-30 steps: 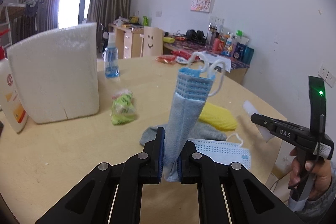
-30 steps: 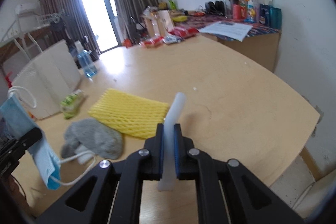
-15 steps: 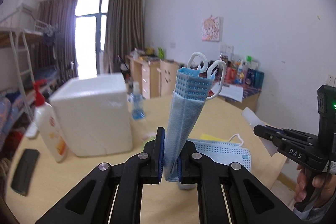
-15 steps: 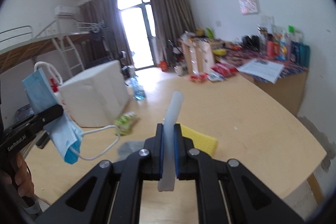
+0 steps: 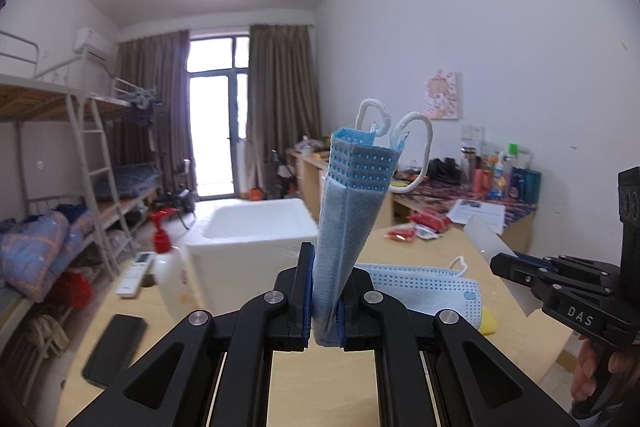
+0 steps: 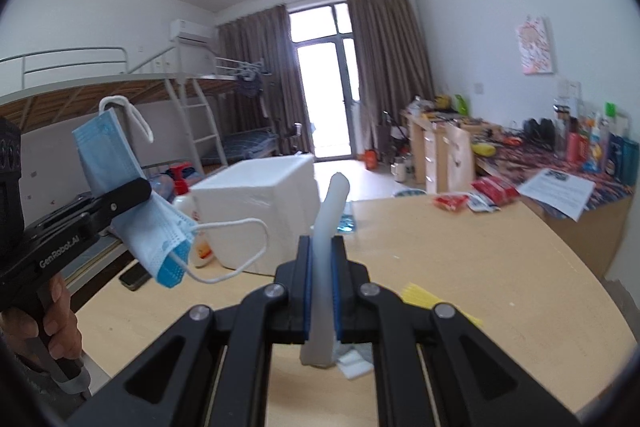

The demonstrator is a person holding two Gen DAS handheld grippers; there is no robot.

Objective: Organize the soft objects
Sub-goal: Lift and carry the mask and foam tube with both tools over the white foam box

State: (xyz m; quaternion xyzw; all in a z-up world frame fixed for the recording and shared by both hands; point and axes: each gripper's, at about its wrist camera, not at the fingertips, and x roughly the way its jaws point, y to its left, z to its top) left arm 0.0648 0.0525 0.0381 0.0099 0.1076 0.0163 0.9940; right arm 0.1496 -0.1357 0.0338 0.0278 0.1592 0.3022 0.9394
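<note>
My left gripper [image 5: 325, 301] is shut on a folded blue face mask [image 5: 352, 211], which stands up from the jaws with its white ear loops on top. In the right wrist view the same mask [image 6: 120, 179] hangs from the left gripper [image 6: 138, 191] above the table's left edge. My right gripper [image 6: 320, 287] is shut on a pale white strip [image 6: 330, 219] that sticks up between the pads. That strip [image 5: 486, 243] and the right gripper [image 5: 500, 263] show at the right of the left wrist view. An open white foam box [image 5: 248, 239] stands just beyond both grippers.
A second blue mask [image 5: 424, 287] lies flat on the wooden table [image 6: 460, 259], with a yellow foam net [image 6: 420, 295] beside it. A red-capped spray bottle [image 5: 168, 267], a black phone [image 5: 116, 347] and a remote [image 5: 134, 269] sit left of the box. Bunk beds stand beyond the table's left edge.
Both grippers have risen and tilted upward, each keeping its grip. The table has dropped low in both views, and the open top of the foam box now shows.
</note>
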